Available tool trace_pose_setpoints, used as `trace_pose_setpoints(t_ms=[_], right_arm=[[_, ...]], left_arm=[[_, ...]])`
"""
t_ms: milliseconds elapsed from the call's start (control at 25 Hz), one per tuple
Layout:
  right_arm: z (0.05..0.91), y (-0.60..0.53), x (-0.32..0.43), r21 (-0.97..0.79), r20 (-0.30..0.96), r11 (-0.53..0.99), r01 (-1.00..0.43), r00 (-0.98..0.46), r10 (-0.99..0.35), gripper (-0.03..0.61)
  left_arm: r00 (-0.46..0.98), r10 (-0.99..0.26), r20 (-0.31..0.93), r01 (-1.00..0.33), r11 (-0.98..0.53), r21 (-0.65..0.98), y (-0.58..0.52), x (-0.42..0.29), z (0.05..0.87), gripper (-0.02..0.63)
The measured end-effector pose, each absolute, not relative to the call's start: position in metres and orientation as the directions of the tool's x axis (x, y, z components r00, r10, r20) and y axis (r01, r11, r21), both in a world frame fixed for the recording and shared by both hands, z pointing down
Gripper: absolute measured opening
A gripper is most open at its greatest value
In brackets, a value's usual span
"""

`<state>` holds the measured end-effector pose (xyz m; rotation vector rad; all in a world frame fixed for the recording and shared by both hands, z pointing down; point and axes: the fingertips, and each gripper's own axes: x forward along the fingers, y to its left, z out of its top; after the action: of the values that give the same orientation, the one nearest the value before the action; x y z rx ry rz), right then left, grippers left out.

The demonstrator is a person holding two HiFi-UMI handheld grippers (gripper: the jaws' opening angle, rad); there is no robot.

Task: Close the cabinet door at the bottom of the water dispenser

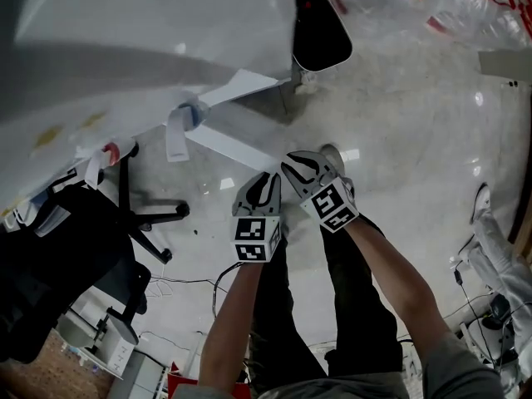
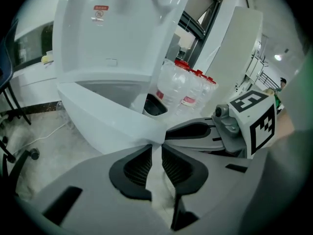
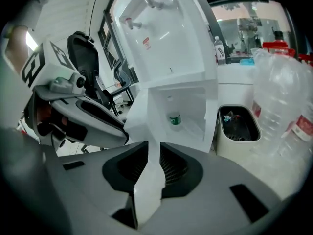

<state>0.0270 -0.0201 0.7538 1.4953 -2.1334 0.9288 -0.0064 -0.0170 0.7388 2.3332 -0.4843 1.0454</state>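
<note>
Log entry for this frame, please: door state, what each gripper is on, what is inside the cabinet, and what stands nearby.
Appliance: white water dispenser
Cabinet door: open, interior exposed
Left gripper: fingers close together at the door's free corner, apparently pinching it
Right gripper: door edge runs between its fingers, which appear to pinch it
Inside cabinet: small bottle with green label, upright
Nearby: waste bin beside the dispenser; water bottles with red caps; office chair

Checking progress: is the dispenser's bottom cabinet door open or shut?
Open: the cabinet door stands swung out, and a bottle shows inside the compartment.
</note>
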Motion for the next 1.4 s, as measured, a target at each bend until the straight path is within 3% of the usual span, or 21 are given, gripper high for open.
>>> trace_pose_setpoints(t_ms=[400,1400], right_arm=[[0.751,-0.037,0.061,-0.350,0.620,0.132,-0.927,-0.335,-0.709,0.077],[0.750,-0.095,0.141,-0.334,0.601,0.192,-0.923,-0.366,-0.710,0.077]], left_arm=[[0.640,-0.122,0.759,-0.515,-0.801,0.306,-0.031,0.029,0.737,0.064],[0.647,-0.204,0.734,-0.579,-0.758,0.300,-0.088,0.105,0.735,0.063]])
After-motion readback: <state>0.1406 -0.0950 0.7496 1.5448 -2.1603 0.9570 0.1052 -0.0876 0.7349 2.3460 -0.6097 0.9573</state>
